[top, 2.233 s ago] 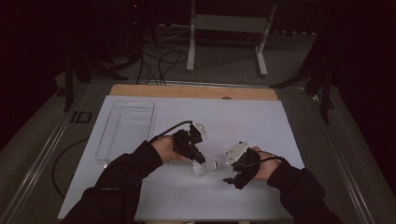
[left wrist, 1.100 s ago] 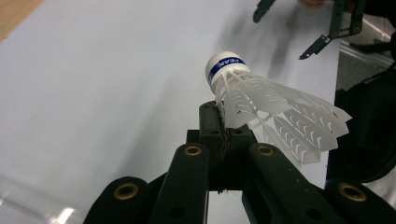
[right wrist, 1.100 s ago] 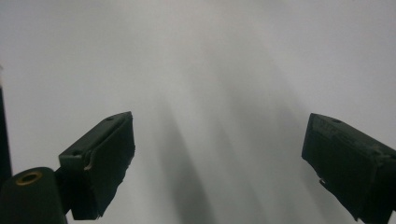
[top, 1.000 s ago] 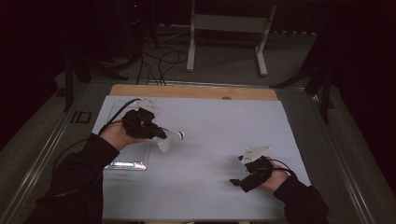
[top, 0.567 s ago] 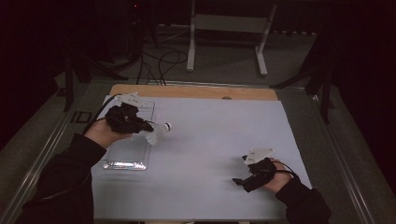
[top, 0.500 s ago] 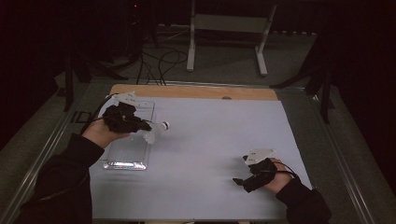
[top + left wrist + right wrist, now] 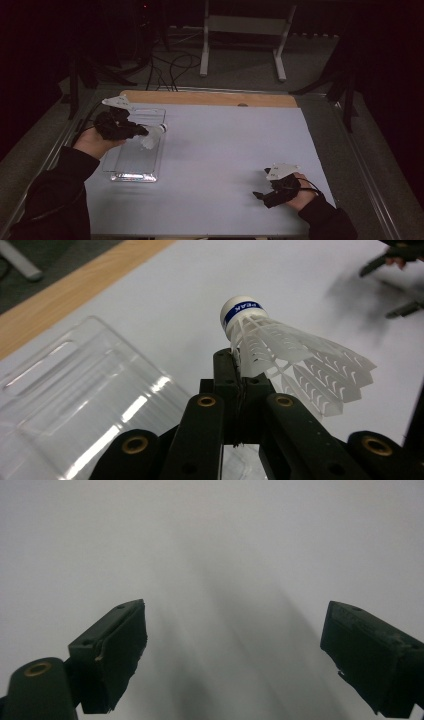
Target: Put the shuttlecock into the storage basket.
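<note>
White sheet [image 7: 225, 165] on table w/ wood strip [image 7: 210, 98]; floor cables [image 7: 170, 62], metal stand [image 7: 245, 25] behind.

Beneath the closed jaws, the clear tray [image 7: 85, 405] runs off the frame's left and bottom edges; the shuttlecock [image 7: 285, 360] skirt's pinched edge is hidden between them.

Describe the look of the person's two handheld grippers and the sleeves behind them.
Both are black. The left gripper has flat linked bars with brass-coloured rivets running up to two narrow jaws. The right gripper has blocky black pads with worn edges and the same brass rivet. In the high view each carries a pale grey three-cornered plate on top and trails a thin black cable. Both forearms wear dark long sleeves.
</note>
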